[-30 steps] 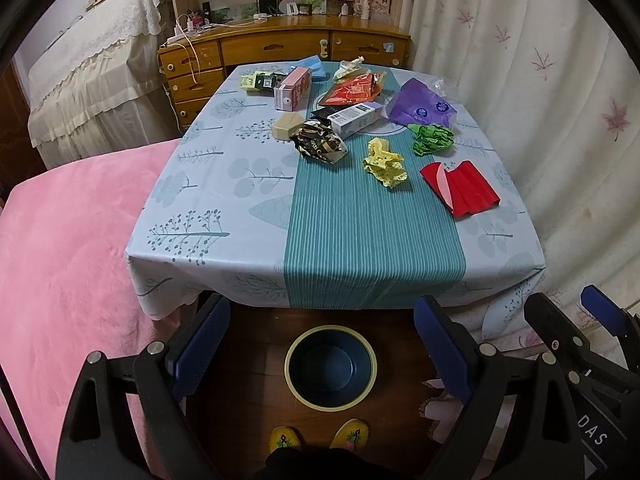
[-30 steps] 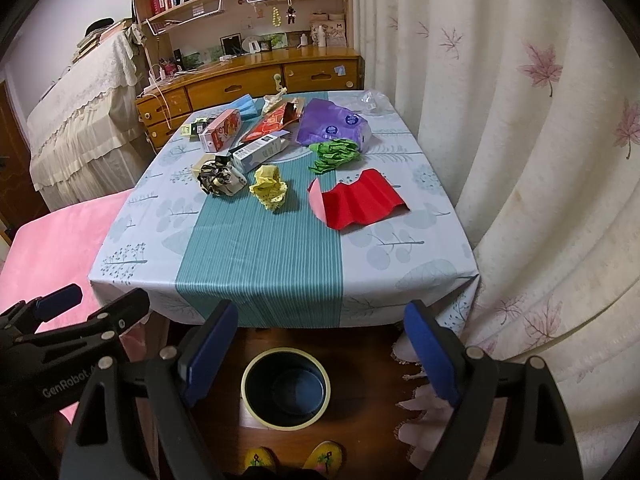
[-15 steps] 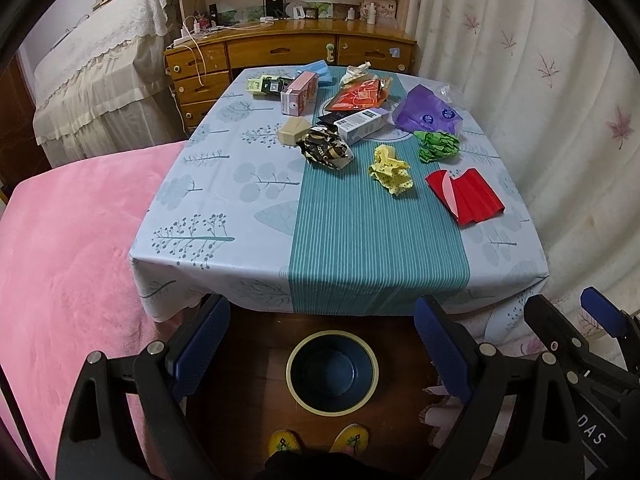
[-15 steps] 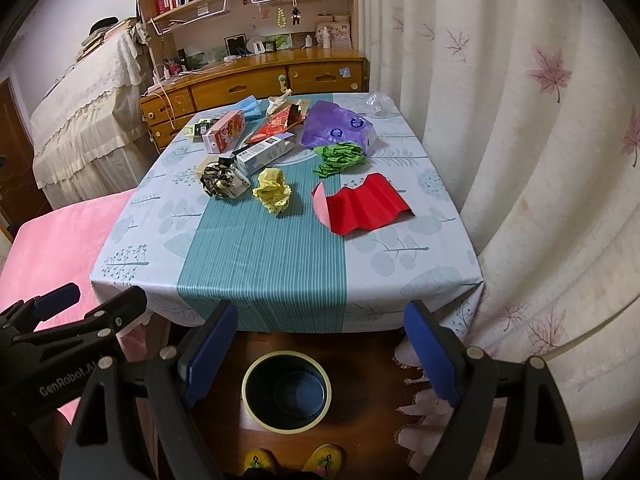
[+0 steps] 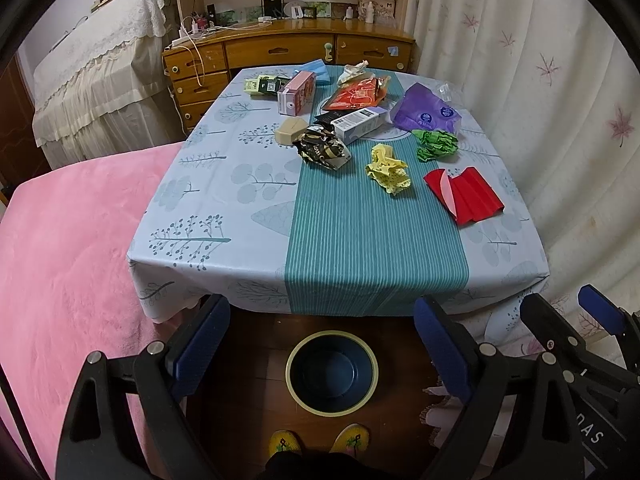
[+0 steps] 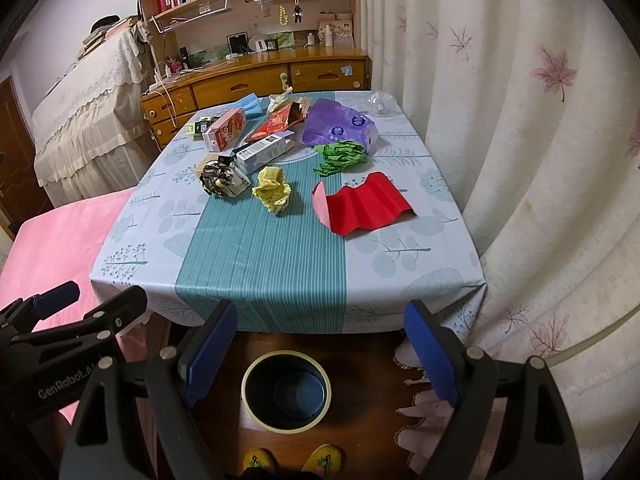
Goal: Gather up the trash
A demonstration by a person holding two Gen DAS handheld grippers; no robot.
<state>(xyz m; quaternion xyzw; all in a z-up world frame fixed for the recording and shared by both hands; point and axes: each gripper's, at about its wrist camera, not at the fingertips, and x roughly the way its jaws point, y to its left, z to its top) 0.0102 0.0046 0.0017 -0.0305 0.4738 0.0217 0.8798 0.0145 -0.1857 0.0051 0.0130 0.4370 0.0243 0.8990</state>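
Trash lies on the far half of the table (image 5: 224,208): a folded red paper (image 5: 464,196) (image 6: 364,210), a crumpled yellow paper (image 5: 388,174) (image 6: 272,190), a green crumpled paper (image 5: 436,144) (image 6: 340,156), a black-gold wrapper (image 5: 322,152) (image 6: 222,178), a purple bag (image 5: 426,112) (image 6: 336,126), boxes and an orange packet. A dark blue bin (image 5: 332,372) (image 6: 286,390) stands on the floor below the near table edge. My left gripper (image 5: 320,348) and right gripper (image 6: 318,354) both hang open and empty above the bin, short of the table.
A pink bed (image 5: 60,260) lies to the left, a curtain (image 6: 540,160) hangs to the right, and a wooden desk (image 5: 288,48) with shelves stands behind the table. A person's yellow slippers (image 6: 292,462) show at the bottom edge.
Both views have tilted upward a little, so the table and bin sit slightly lower in frame. Neither gripper has opened or shut, and the trash has not moved.
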